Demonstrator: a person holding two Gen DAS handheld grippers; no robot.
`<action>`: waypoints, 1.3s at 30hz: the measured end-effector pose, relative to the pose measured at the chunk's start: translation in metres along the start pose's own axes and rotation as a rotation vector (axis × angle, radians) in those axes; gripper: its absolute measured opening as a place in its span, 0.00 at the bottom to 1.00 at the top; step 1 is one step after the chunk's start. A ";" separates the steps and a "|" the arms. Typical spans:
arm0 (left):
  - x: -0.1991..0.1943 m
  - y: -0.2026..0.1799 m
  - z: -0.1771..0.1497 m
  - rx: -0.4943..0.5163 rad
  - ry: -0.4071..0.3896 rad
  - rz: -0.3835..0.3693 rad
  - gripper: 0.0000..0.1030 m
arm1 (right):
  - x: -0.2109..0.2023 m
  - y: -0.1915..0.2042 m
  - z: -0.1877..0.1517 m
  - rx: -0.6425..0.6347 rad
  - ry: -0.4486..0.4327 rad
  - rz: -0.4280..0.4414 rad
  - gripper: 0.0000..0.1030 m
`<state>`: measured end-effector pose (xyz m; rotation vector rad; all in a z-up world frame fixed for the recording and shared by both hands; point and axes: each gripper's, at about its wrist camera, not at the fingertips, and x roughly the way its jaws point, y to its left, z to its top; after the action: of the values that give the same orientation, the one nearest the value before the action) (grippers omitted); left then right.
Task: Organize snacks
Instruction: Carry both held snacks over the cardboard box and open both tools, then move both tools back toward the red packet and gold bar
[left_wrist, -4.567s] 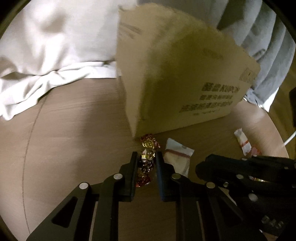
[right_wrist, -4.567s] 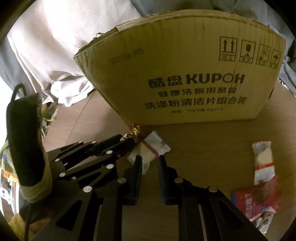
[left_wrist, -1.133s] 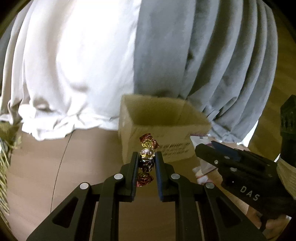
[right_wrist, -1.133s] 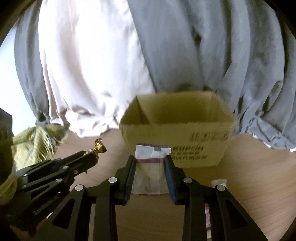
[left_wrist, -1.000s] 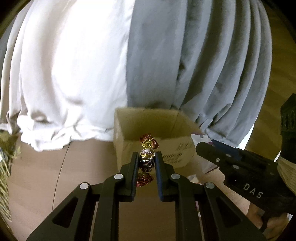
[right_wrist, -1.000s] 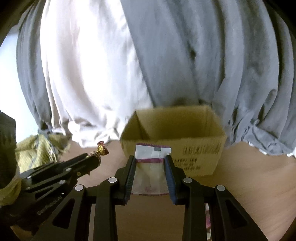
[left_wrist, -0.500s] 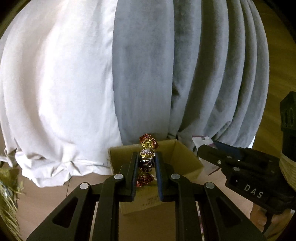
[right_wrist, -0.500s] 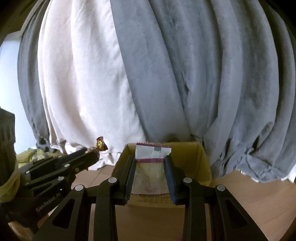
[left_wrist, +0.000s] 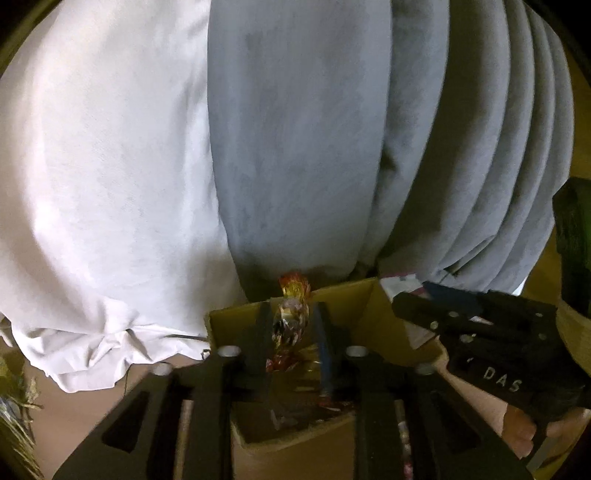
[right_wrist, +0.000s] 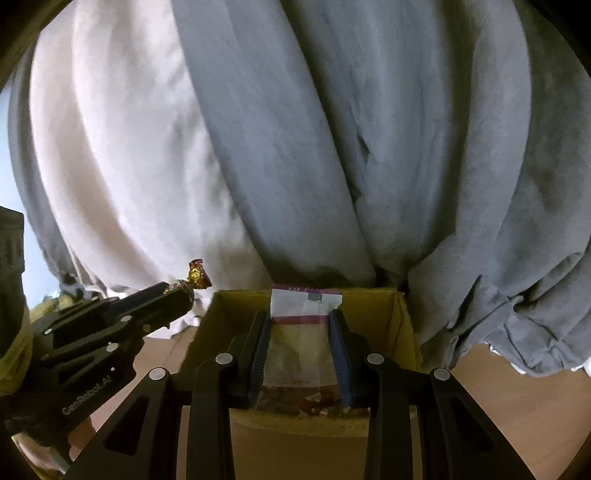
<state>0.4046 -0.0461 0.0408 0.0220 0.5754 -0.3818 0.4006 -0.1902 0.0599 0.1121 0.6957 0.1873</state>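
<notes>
Box (right_wrist: 406, 325) sits under both grippers — you're at the drop. Right gripper (right_wrist: 301, 332) clamps the white packet (right_wrist: 304, 306) (above the opening); left gripper (left_wrist: 291, 325) has just loosened, foil candy (left_wrist: 290, 314) between its jaws. Next, open the right.

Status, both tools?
Left tool just opening, gold-red foil-wrapped candy between its jaws. Right tool shut on clear plastic snack packet. Both over open brown cardboard box. Path clear.
</notes>
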 end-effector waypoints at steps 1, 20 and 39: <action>0.002 -0.001 0.000 0.002 -0.004 0.012 0.41 | 0.004 -0.002 0.001 0.001 0.003 -0.003 0.33; -0.054 -0.068 -0.049 0.185 -0.057 -0.056 0.49 | -0.063 -0.018 -0.050 -0.012 -0.034 -0.080 0.48; -0.014 -0.146 -0.149 0.437 0.152 -0.312 0.49 | -0.100 -0.077 -0.173 0.184 0.173 -0.221 0.48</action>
<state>0.2628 -0.1582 -0.0646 0.3871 0.6381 -0.8099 0.2243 -0.2797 -0.0221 0.1956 0.8912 -0.0803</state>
